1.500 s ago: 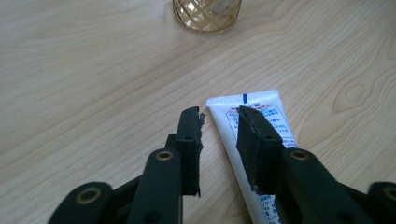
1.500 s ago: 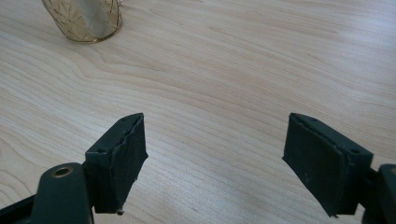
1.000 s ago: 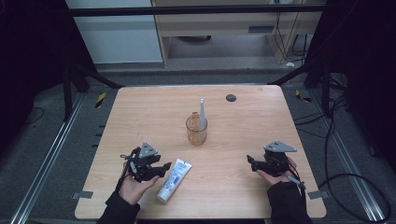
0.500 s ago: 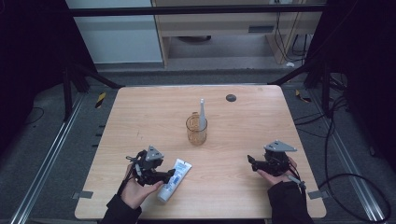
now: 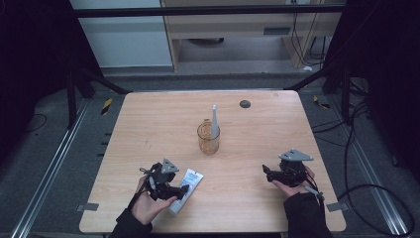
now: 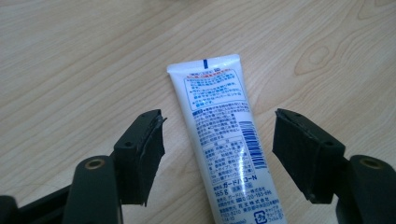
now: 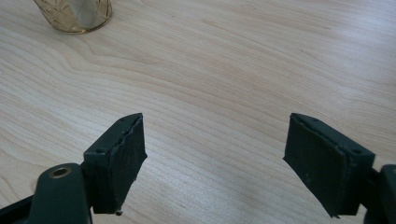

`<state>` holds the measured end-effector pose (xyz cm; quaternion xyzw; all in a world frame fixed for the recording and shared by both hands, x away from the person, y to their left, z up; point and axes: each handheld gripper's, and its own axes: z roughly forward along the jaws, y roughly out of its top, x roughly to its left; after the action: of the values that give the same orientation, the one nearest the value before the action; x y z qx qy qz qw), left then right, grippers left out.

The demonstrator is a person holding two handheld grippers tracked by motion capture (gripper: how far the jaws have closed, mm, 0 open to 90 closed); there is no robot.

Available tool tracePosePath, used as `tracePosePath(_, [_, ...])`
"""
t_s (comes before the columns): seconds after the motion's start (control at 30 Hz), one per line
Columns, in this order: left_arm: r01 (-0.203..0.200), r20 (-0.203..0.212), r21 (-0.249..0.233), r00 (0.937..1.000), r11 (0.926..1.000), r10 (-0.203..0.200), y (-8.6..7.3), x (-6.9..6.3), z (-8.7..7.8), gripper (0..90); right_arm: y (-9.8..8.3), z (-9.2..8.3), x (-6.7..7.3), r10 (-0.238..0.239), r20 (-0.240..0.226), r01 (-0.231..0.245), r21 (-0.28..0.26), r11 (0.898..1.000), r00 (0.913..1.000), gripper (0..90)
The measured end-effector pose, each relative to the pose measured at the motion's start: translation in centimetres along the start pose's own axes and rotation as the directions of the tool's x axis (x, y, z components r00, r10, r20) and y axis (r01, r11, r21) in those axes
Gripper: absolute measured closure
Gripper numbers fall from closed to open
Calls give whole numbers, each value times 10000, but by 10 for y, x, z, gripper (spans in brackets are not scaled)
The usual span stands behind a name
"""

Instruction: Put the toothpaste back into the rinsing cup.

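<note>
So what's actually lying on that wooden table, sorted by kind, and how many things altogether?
Tubes: 1, the white tube, flat between the open left claw.
Glass cups: 1, the amber cup.
Toothbrush-like sticks: 1, the white stick standing in the cup.
Small dark discs: 1, the disc near the far edge.
Total: 4

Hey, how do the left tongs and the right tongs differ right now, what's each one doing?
The left tongs straddle the white toothpaste tube, jaws wide on either side without touching it; the right tongs have bare table between their jaws. In the high view, the left tongs overlap the tube, while the right tongs sit apart from everything. Both are open.
</note>
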<state>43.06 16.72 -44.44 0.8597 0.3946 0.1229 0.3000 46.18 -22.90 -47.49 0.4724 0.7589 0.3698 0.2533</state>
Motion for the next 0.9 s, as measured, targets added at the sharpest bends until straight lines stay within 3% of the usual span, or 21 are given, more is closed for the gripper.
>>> tracePosePath(0.53, [-263,-32,869,9996,9959,266,0,-6,15,316,1,1,1,-56,35,56,26,10000,10000,201])
tracePosePath(0.73, [-117,-82,1408,9999,9900,129,3,-4,24,327,1,2,1,-75,46,75,84,9999,10000,200])
tracePosePath(0.9, [37,14,1577,10000,9875,-40,5,-5,27,339,1,2,2,-36,17,36,148,9999,10000,200])
